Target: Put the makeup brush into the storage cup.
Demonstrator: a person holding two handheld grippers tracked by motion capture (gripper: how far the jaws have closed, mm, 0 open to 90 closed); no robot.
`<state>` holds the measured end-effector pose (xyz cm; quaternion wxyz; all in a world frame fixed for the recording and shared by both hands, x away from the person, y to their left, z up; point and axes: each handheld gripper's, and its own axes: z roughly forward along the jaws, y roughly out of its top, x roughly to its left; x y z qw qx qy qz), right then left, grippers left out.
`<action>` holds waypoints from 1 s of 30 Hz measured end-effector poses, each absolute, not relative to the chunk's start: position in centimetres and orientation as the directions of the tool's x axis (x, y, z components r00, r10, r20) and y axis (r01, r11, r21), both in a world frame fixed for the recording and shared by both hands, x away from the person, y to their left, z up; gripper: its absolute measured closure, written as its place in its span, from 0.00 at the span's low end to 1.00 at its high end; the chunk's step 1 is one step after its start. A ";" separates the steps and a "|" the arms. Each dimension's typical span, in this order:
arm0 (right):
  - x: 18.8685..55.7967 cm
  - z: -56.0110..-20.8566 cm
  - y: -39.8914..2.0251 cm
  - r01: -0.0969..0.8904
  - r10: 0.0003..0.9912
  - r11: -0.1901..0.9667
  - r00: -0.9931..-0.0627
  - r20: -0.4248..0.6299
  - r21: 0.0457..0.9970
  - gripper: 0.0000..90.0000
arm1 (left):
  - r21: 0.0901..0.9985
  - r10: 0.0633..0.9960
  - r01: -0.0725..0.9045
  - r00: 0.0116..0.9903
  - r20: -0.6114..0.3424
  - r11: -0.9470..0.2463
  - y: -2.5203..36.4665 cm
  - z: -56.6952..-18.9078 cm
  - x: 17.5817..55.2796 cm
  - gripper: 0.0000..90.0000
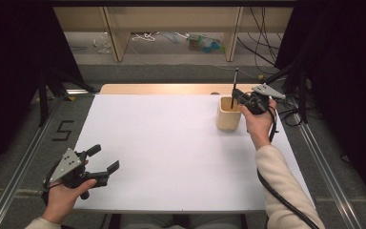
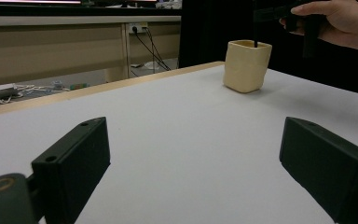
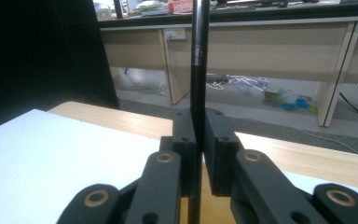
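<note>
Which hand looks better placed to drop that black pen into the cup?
Probably the right. Its gripper is shut on the black pen, held upright over the cup. The left gripper rests open and empty at the near edge of the table.

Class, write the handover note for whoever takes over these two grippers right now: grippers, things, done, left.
Right gripper: shut on the black pen, held upright, its lower end inside the beige cup at the table's far right.
Left gripper: open, holding nothing, low over the white table at the near left.
Done: pen gripped at the cup.
Left: whether the pen is going in or coming out is not clear; finish that move.
</note>
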<state>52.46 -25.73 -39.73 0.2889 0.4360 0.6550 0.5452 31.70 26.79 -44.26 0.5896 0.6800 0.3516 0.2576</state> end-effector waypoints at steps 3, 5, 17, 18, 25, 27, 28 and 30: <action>52.5 -39.8 -25.7 0.255 0.887 0.029 -0.453 0.093 0.967 0.94 | 0.983 0.782 0.174 0.620 -0.064 -0.058 26.8 -44.3 31.7 0.09; 52.5 -39.8 -25.7 0.255 0.886 0.029 -0.453 0.093 0.966 0.94 | 0.983 0.782 0.174 0.620 -0.064 -0.057 26.8 -44.3 31.7 0.09; 52.5 -39.9 -25.7 0.259 0.886 0.032 -0.454 0.093 0.965 0.94 | 0.983 0.782 0.174 0.620 -0.064 -0.057 26.8 -44.3 31.7 0.09; 52.5 -39.9 -25.7 0.260 0.885 0.030 -0.456 0.095 0.965 0.94 | 0.983 0.782 0.174 0.620 -0.064 -0.058 26.8 -44.3 31.7 0.09; 52.6 -40.0 -25.8 0.263 0.886 0.032 -0.454 0.094 0.964 0.94 | 0.983 0.782 0.174 0.620 -0.064 -0.057 26.8 -44.3 31.7 0.09; 52.5 -40.0 -25.8 0.272 0.885 0.026 -0.453 0.104 0.962 0.94 | 0.983 0.782 0.175 0.620 -0.065 -0.057 26.8 -44.3 31.7 0.09; 52.5 -40.0 -25.8 0.272 0.886 0.027 -0.452 0.103 0.962 0.94 | 0.983 0.782 0.175 0.620 -0.064 -0.058 26.8 -44.3 31.7 0.09; 52.5 -40.0 -25.8 0.275 0.886 0.028 -0.453 0.104 0.961 0.94 | 0.983 0.782 0.174 0.620 -0.065 -0.057 26.8 -44.3 31.7 0.09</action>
